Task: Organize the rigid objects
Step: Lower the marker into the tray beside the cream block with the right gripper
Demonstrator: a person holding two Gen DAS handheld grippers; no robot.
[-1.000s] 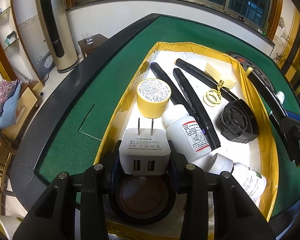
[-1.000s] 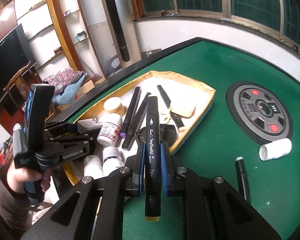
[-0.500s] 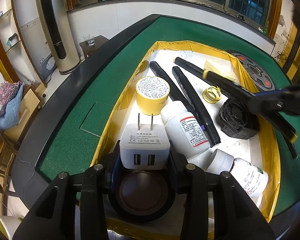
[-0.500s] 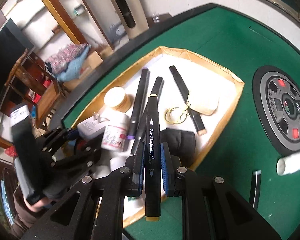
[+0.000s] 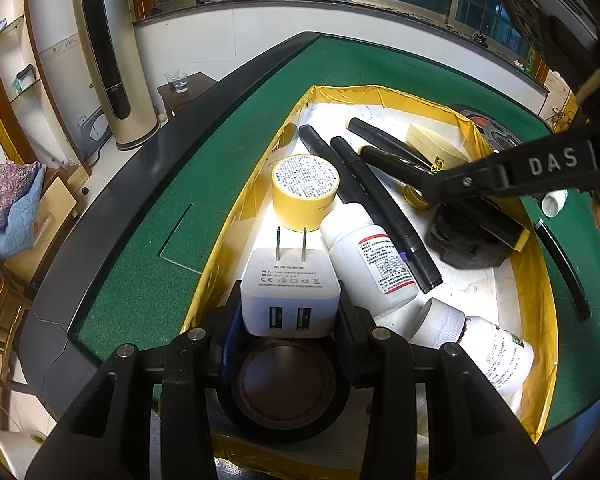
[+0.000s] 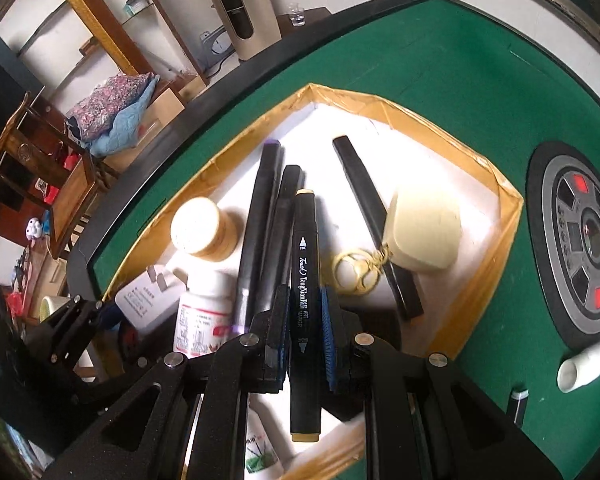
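- While its jaws sit partly open, the left gripper (image 5: 290, 316) clamps a white two-port USB wall charger (image 5: 290, 280), prongs pointing away, at the near end of the gold-rimmed white tray (image 5: 534, 280) on the green felt table (image 5: 140, 216).
- Closed tight, the right gripper (image 6: 305, 334) pinches a black art marker with yellow end caps (image 6: 305, 280) by its middle, above the tray's centre.
- Three more black markers (image 6: 274, 236) lie lengthwise inside the tray, and a fifth black marker (image 6: 517, 400) lies out on the felt at the right.
- Two white labelled bottles (image 5: 370, 256) rest in the tray beside the charger; one small white open-ended bottle (image 6: 588, 364) lies outside on the felt.
- One yellow round tin (image 5: 305, 190), one cream keychain case with gold rings (image 6: 424, 236), one black crumpled object (image 5: 466, 240) and one black tape roll (image 5: 286, 384) also sit in the tray.
- Compared with a second ago, the held marker has travelled from the tray's right edge to over its middle; the left gripper and charger have not shifted.
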